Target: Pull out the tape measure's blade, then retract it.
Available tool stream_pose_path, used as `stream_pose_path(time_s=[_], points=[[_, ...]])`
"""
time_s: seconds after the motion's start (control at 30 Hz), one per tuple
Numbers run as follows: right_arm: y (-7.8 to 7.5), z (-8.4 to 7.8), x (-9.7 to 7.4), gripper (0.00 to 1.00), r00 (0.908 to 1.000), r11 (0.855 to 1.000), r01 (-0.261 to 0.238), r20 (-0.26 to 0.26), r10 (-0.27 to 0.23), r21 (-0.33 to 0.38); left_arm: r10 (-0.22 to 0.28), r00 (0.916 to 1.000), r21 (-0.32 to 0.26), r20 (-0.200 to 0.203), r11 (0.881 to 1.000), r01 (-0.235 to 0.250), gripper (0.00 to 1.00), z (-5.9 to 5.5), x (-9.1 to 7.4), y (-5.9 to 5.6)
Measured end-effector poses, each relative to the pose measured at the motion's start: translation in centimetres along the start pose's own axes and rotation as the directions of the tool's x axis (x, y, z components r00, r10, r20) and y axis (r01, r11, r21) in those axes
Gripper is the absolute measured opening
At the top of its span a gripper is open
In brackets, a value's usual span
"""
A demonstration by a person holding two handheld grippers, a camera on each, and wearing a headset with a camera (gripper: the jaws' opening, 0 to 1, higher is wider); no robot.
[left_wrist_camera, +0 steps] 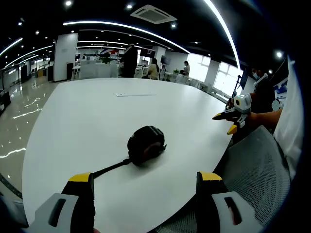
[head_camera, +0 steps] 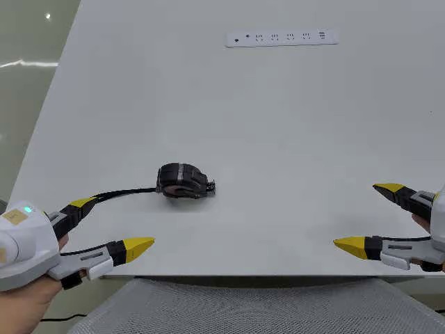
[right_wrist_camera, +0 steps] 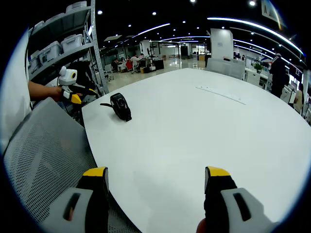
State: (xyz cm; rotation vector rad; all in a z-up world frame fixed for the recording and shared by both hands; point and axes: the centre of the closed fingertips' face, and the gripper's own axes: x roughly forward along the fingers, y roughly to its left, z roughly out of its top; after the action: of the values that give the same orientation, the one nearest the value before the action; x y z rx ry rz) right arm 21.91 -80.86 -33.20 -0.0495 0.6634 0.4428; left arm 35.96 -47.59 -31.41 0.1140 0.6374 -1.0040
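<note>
The tape measure (head_camera: 182, 181) lies near the bench's (head_camera: 278, 125) near edge, toward its left corner. My left hand-held gripper (head_camera: 118, 223), wide and empty, sits beside its strap (head_camera: 128, 191); my right hand-held gripper (head_camera: 360, 215), also wide, is well apart. If I tug the hook (head_camera: 211, 186), which I can barely make out, the unpinned tape measure probably slides.

I see a smooth, matt white table (head_camera: 278, 139) under a black tape measure (head_camera: 182, 181) with a dull, rubbery-looking plastic case. The chair (head_camera: 243, 309) is grey woven mesh; the floor (head_camera: 28, 83) shines glossy.
</note>
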Motion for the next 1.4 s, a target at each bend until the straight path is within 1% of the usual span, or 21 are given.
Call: stream_pose_path(time_s=[0.53, 0.73, 0.9, 1.1, 1.4], points=[[0.29, 0.03, 0.05, 0.82, 1.0, 1.0, -0.007, 0.004, 0.007, 0.004, 0.004, 1.0, 0.002, 0.002, 1.0, -0.004, 0.84, 0.12, -0.09, 0.17], [0.55, -0.26, 0.08, 0.82, 0.9999, 1.0, -0.011, 0.0, 0.011, 0.01, 0.003, 1.0, 0.002, 0.001, 1.0, -0.003, 0.84, 0.1, -0.03, 0.19], [0.49, -0.16, 0.04, 0.82, 1.0, 1.0, -0.008, 0.004, 0.008, 0.012, 0.002, 1.0, 0.006, -0.005, 1.0, -0.002, 0.84, 0.08, 0.04, 0.24], [0.36, -0.17, 0.01, 0.82, 1.0, 1.0, -0.006, 0.006, 0.006, 0.013, 0.001, 1.0, 0.008, -0.001, 1.0, -0.001, 0.84, 0.3, 0.02, 0.3], [0.32, -0.23, -0.04, 0.82, 1.0, 1.0, -0.005, 0.005, 0.005, 0.013, 0.003, 1.0, 0.005, -0.005, 1.0, -0.003, 0.84, 0.05, -0.09, 0.28]])
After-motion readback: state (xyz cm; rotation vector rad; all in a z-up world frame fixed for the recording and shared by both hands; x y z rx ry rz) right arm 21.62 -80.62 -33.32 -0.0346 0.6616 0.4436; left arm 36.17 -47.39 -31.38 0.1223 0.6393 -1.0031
